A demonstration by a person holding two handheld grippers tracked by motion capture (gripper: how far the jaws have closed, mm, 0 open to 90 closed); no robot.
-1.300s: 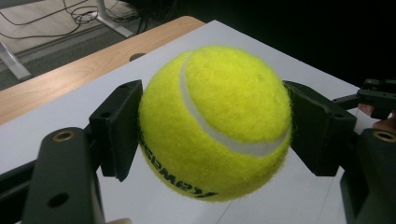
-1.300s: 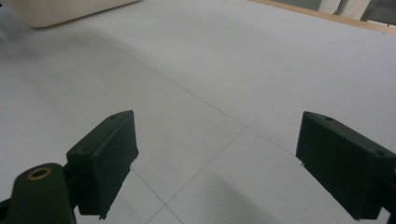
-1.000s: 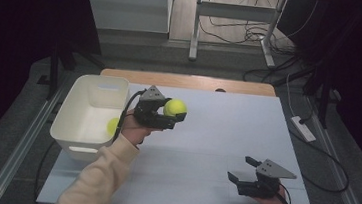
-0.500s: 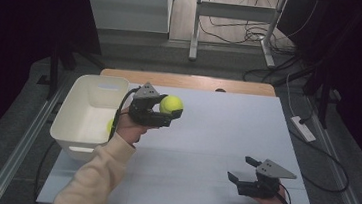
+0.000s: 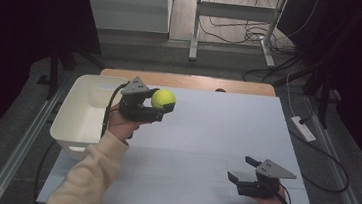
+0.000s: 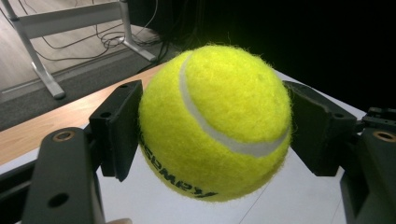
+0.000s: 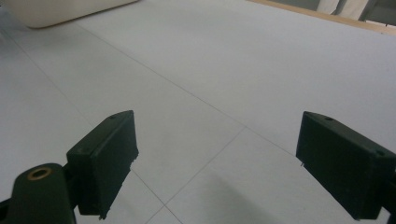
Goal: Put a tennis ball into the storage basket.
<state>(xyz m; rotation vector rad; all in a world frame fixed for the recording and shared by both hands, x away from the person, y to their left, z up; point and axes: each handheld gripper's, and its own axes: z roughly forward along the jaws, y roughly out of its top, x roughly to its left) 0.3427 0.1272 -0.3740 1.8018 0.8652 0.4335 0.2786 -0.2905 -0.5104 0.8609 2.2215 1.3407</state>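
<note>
Since the earlier frames the left gripper (image 5: 161, 106), jaws clamped on the tennis ball (image 5: 163, 99), carries it slightly up and away from the white bin (image 5: 74, 122), while the right gripper (image 5: 242, 171) rests wide open on the table (image 5: 216, 135), suggesting a bin removal underway.

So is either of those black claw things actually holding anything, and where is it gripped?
Yes: the left gripper clamps the fuzzy yellow tennis ball by its two opposite sides, clear of the white table. The right gripper stands open, holding nothing.
</note>
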